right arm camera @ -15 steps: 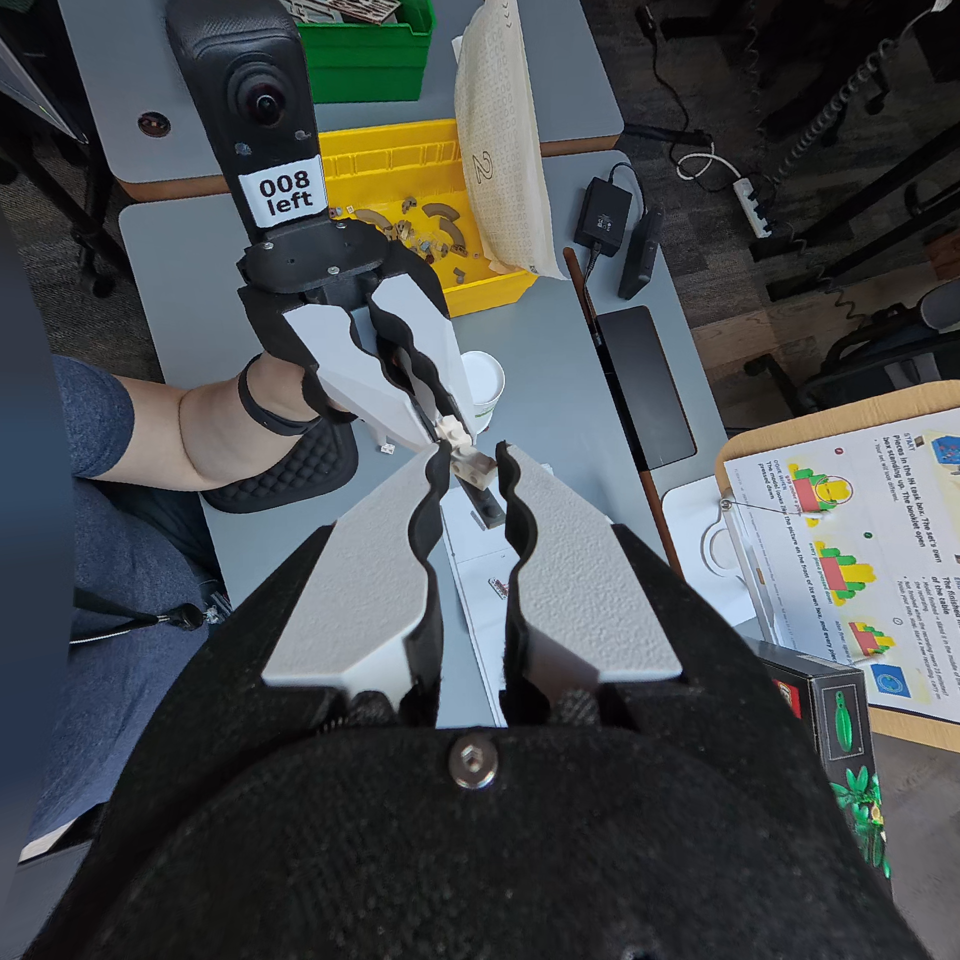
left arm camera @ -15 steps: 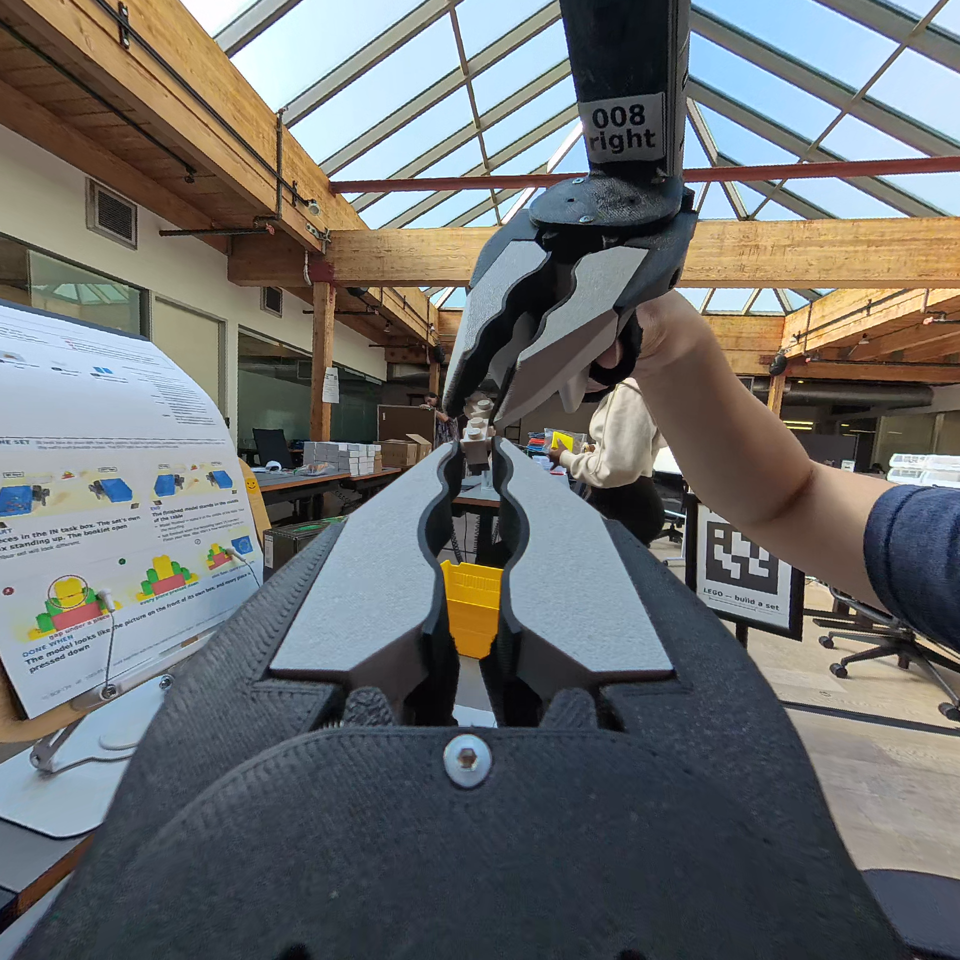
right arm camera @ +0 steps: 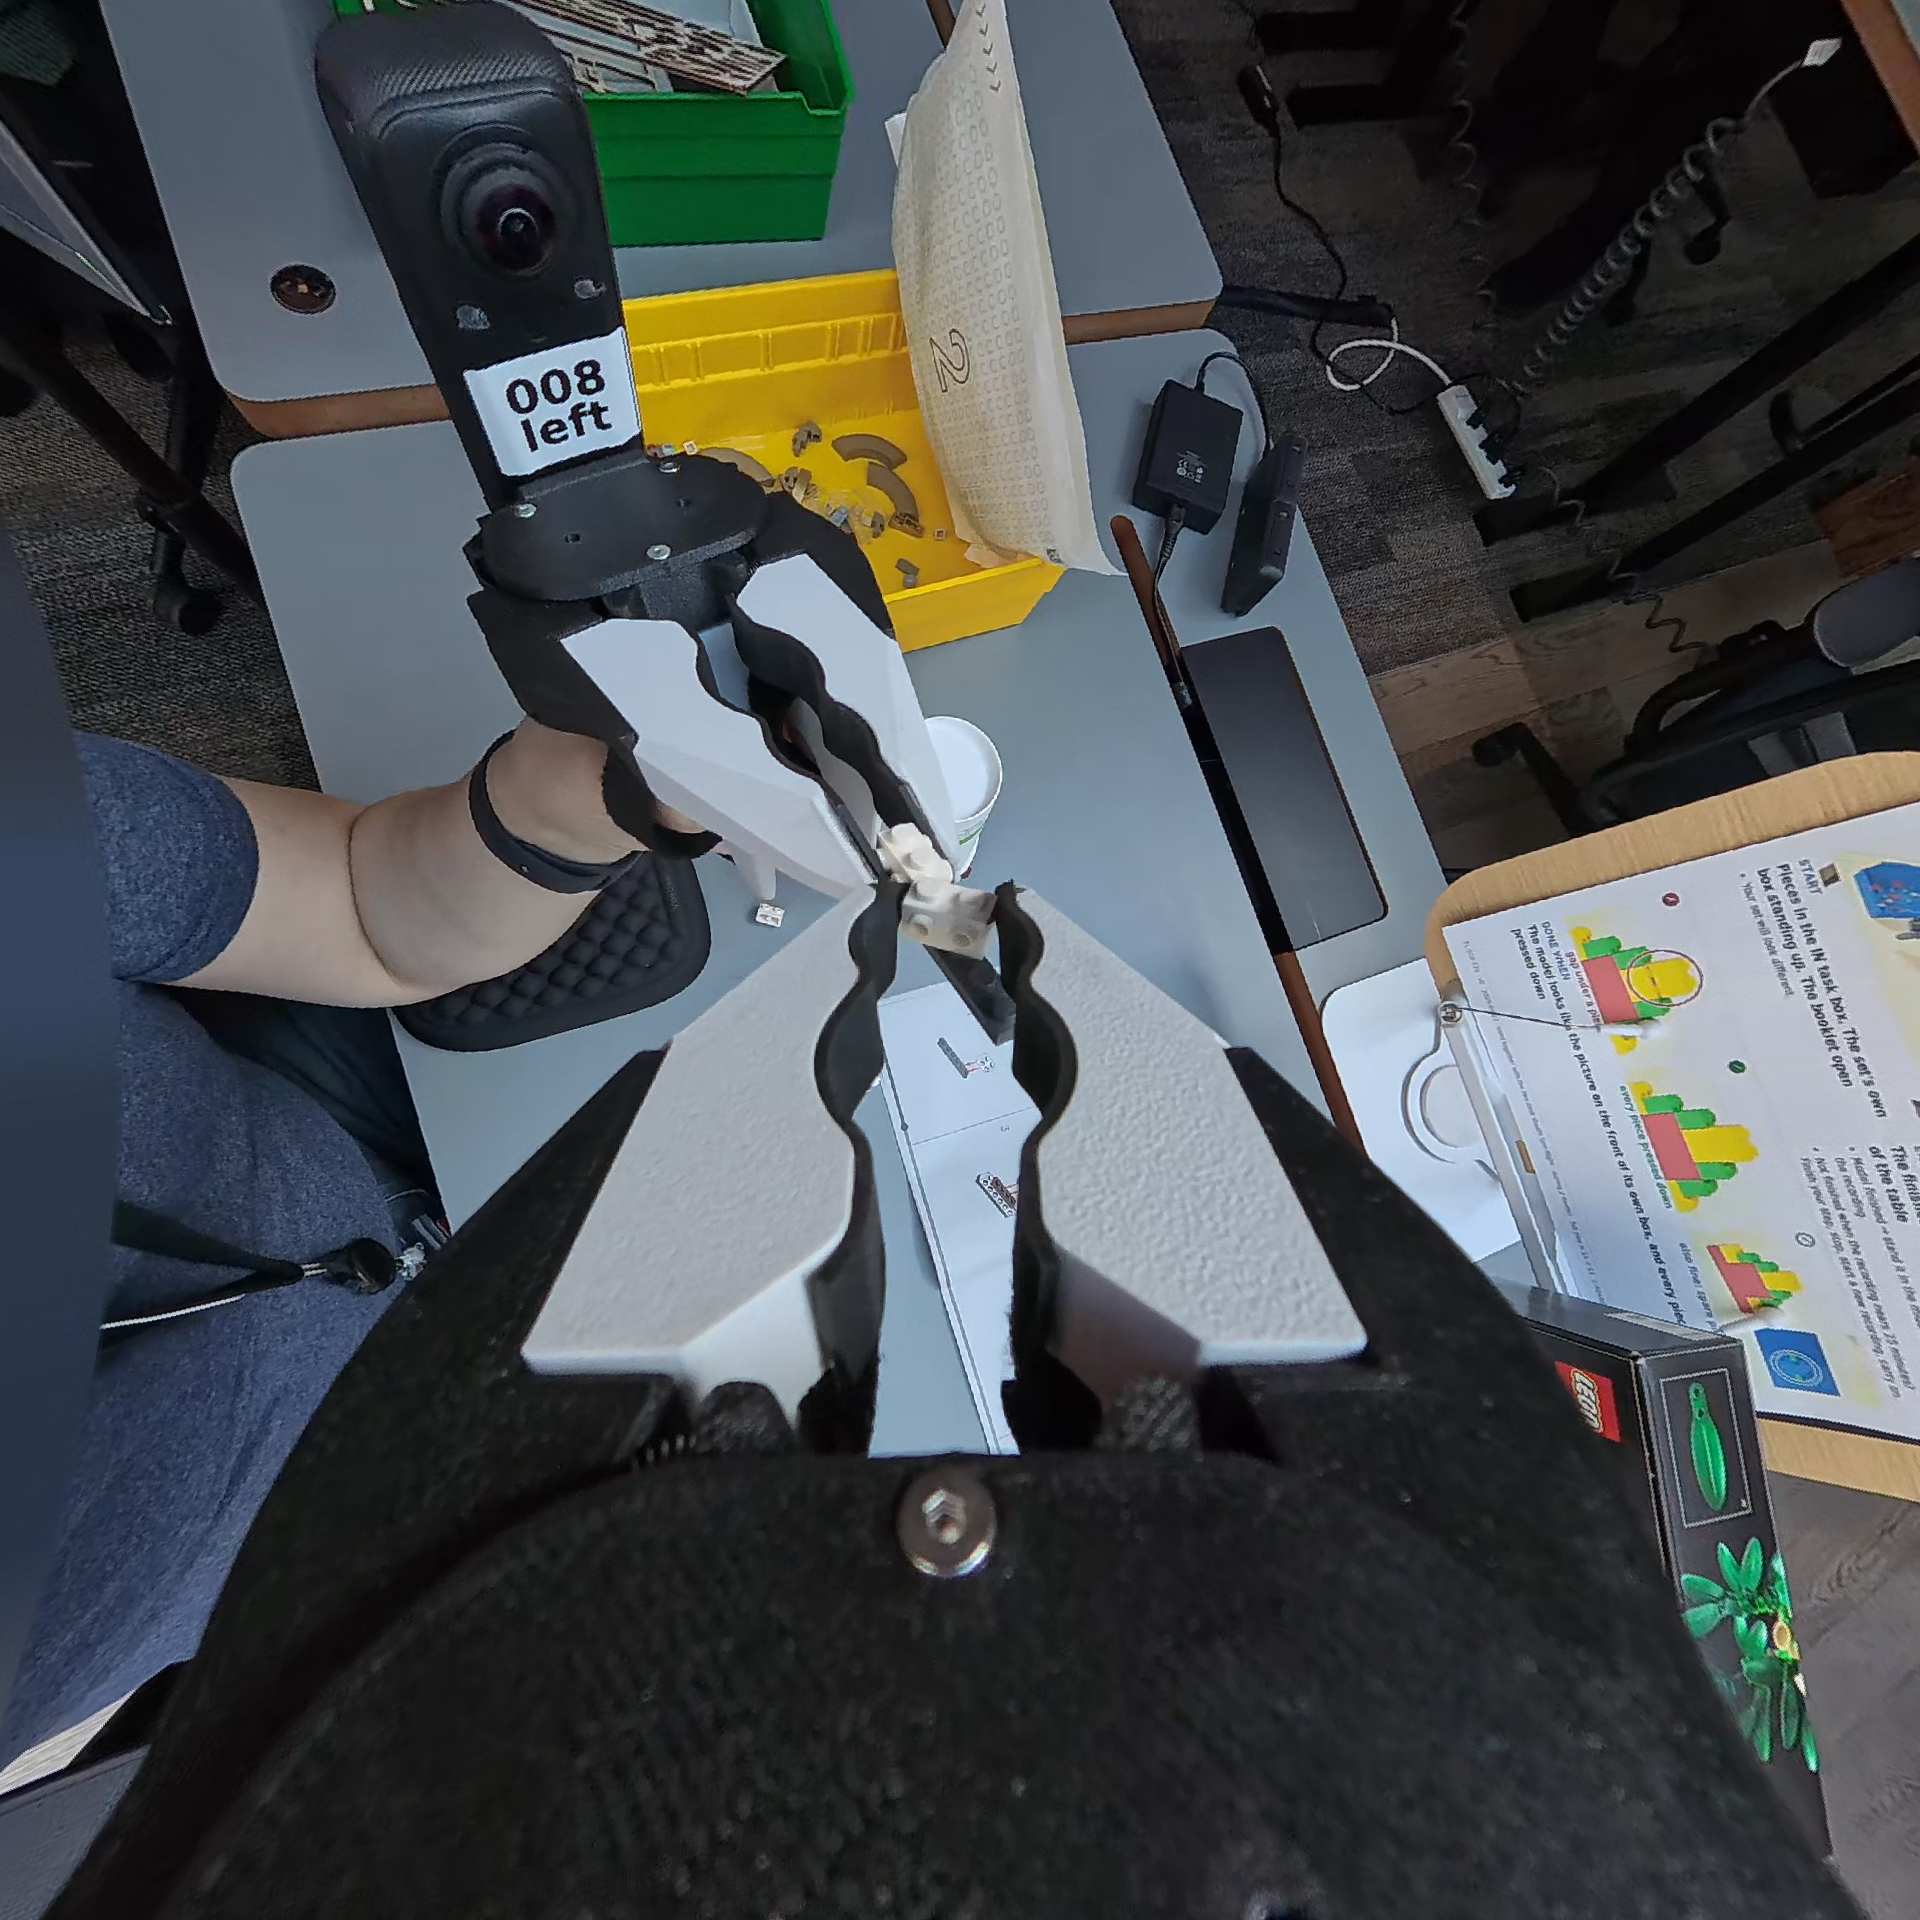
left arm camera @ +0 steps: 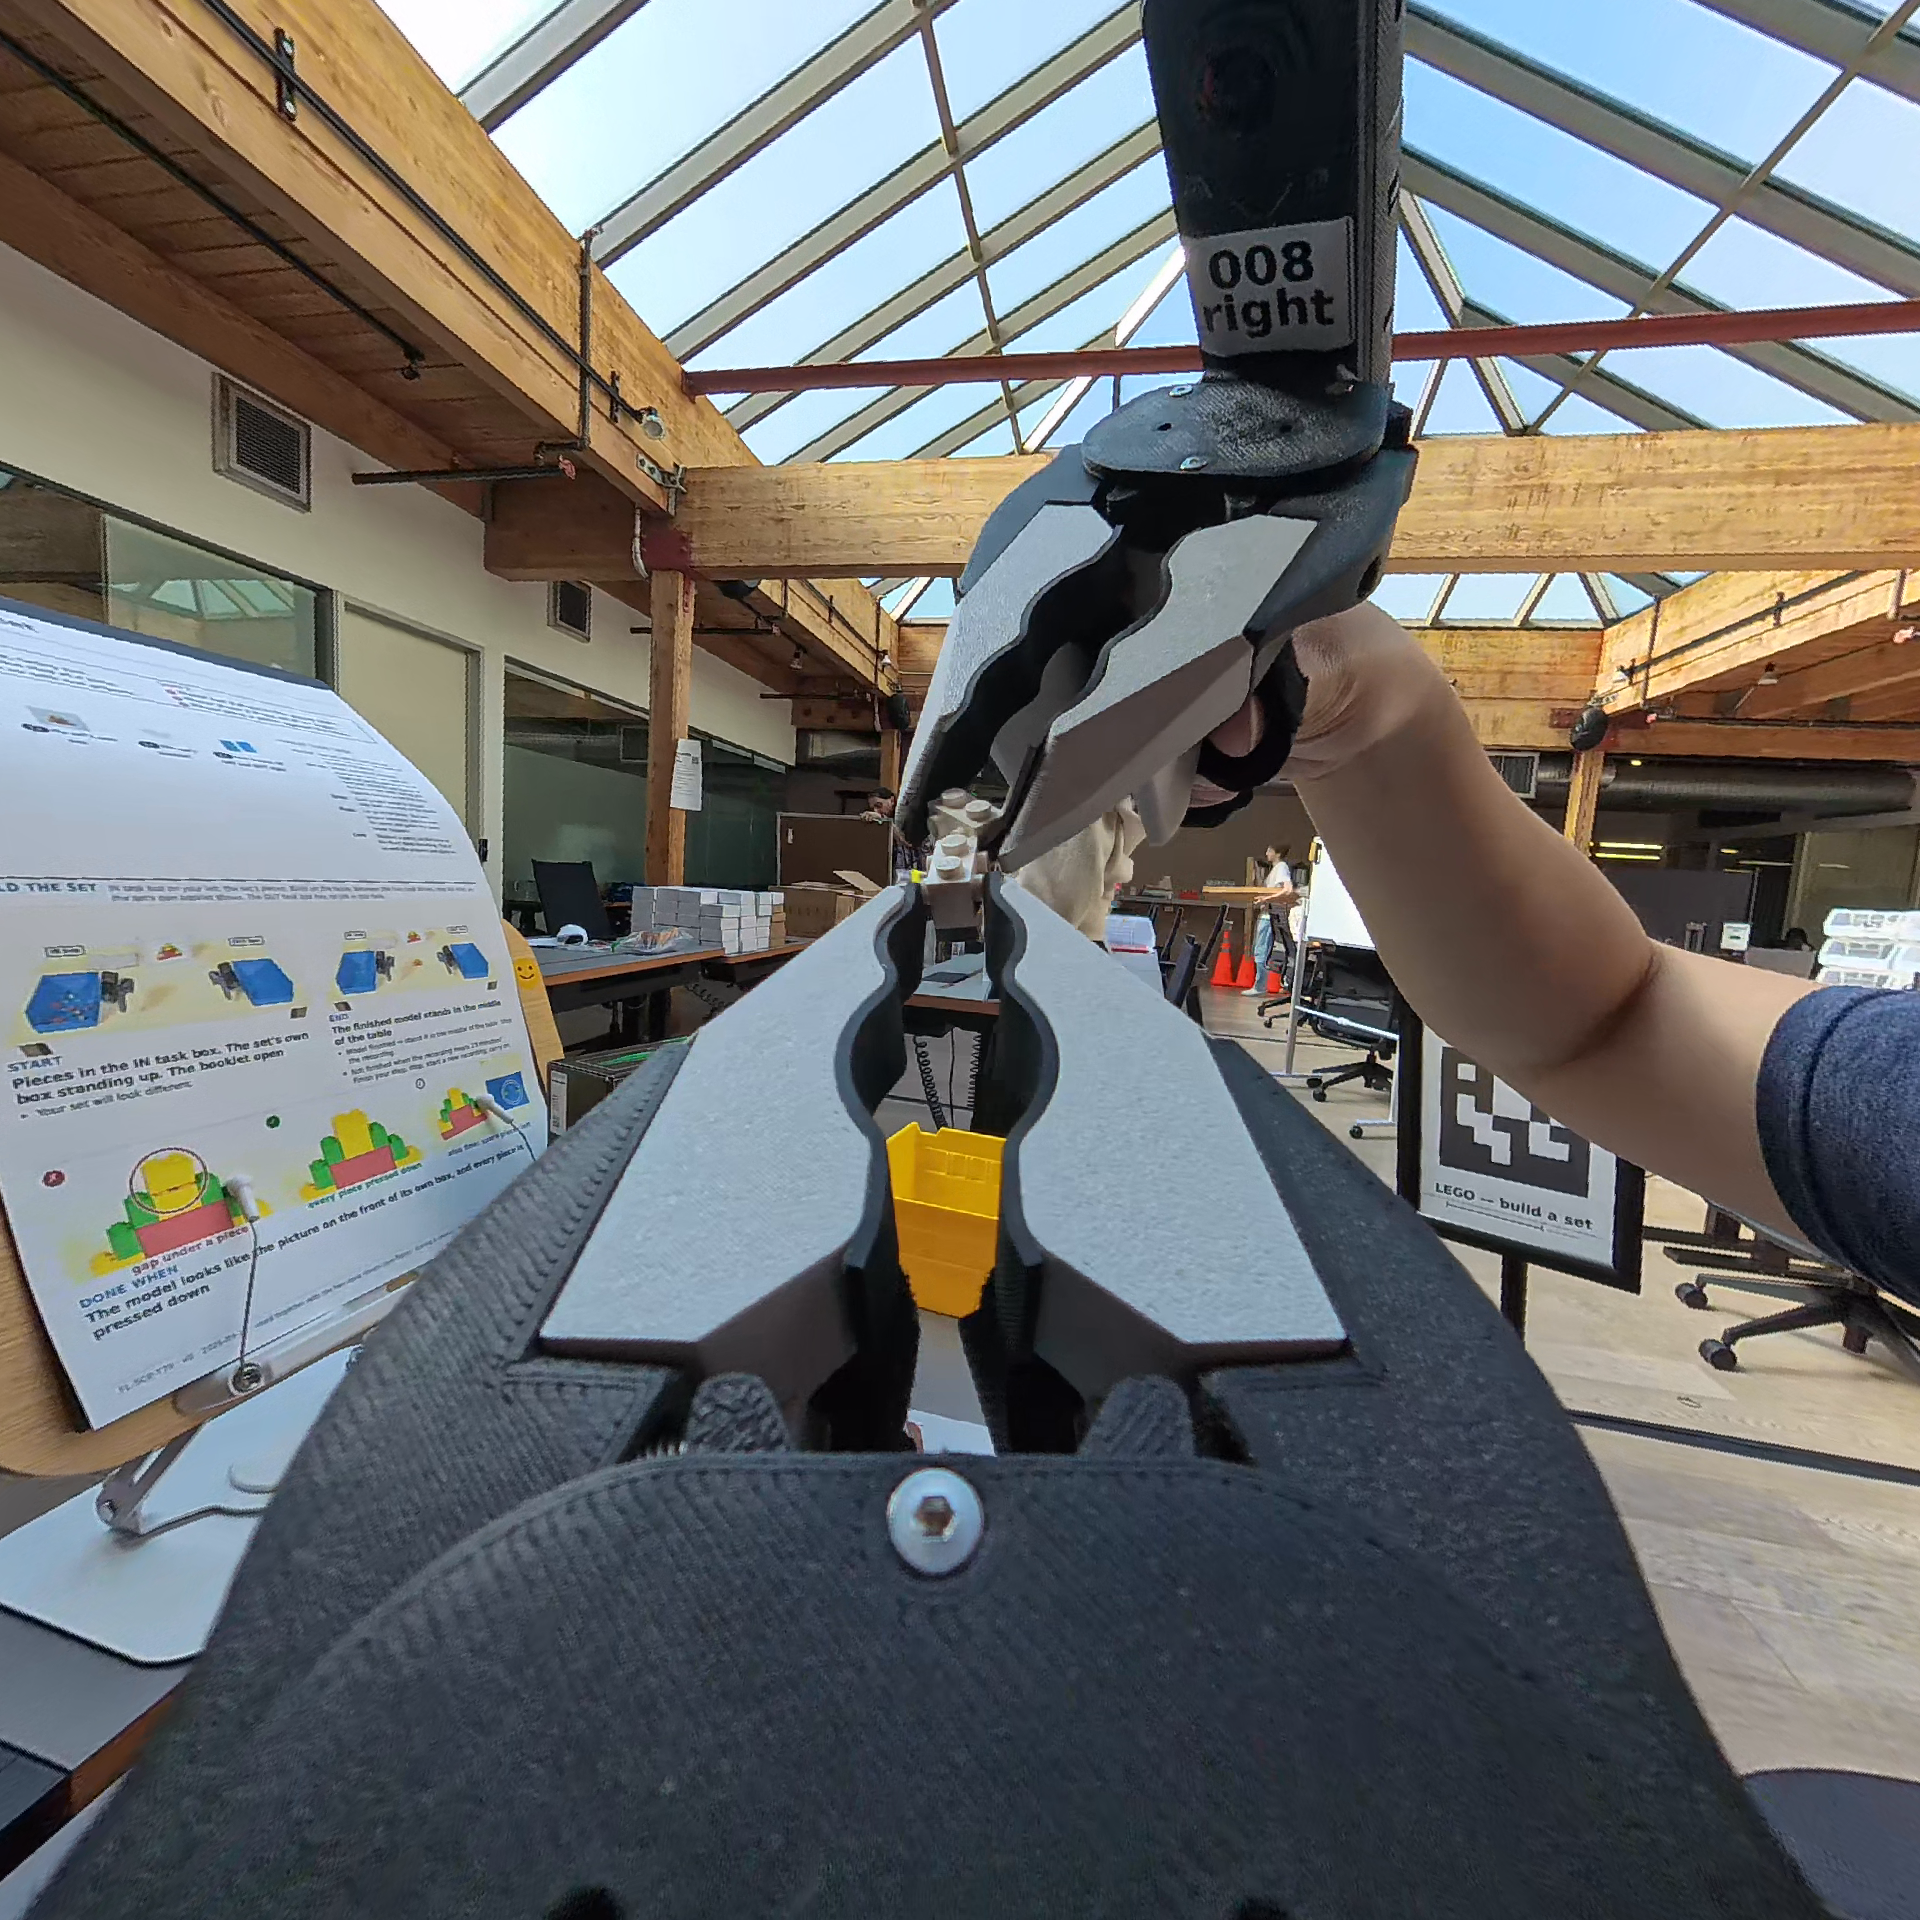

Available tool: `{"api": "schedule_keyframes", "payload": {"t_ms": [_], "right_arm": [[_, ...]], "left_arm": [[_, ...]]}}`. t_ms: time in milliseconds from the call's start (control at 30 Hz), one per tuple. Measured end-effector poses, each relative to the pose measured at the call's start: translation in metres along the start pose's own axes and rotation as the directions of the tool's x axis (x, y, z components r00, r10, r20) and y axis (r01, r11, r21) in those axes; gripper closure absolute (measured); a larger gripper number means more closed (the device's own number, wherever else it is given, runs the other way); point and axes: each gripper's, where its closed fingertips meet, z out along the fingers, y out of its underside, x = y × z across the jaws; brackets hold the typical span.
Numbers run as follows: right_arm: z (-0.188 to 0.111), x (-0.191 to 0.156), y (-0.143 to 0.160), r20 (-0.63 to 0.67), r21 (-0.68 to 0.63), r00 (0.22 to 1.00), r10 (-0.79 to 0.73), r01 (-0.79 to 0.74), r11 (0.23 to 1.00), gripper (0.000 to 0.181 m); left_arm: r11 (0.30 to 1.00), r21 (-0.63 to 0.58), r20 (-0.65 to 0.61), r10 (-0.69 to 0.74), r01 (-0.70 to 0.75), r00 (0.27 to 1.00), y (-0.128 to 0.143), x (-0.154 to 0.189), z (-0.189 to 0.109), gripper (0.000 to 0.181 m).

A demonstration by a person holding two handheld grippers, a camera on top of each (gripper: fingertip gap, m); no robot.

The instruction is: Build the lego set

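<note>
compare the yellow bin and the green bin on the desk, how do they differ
The yellow bin sits nearer, on the front grey desk; the green bin sits behind it on the next desk. The yellow bin holds small loose tan and brown pieces, with a paper bag lying over its right side; the green bin holds flat brown sheets and is not covered. Both are open-topped plastic bins.

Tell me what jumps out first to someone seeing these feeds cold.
The two grippers meeting tip to tip in mid-air above the grey table: the left gripper and right gripper each pinch a small tan brick, the two pieces touching. Behind them sits a yellow bin of loose parts; at right stands an instruction sheet.
</note>
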Motion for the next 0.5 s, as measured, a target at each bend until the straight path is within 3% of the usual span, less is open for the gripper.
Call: {"api": "schedule_keyframes", "payload": {"t_ms": [500], "right_arm": [[-0.0002, -0.0015, 0.0015, -0.008, 0.005, 1.000, -0.029, 0.029, 1.000, 0.160]], "left_arm": [[1.000, -0.010, 0.004, 0.021, -0.021, 1.000, 0.0009, 0.0011, 0.0012, 0.173]]}}
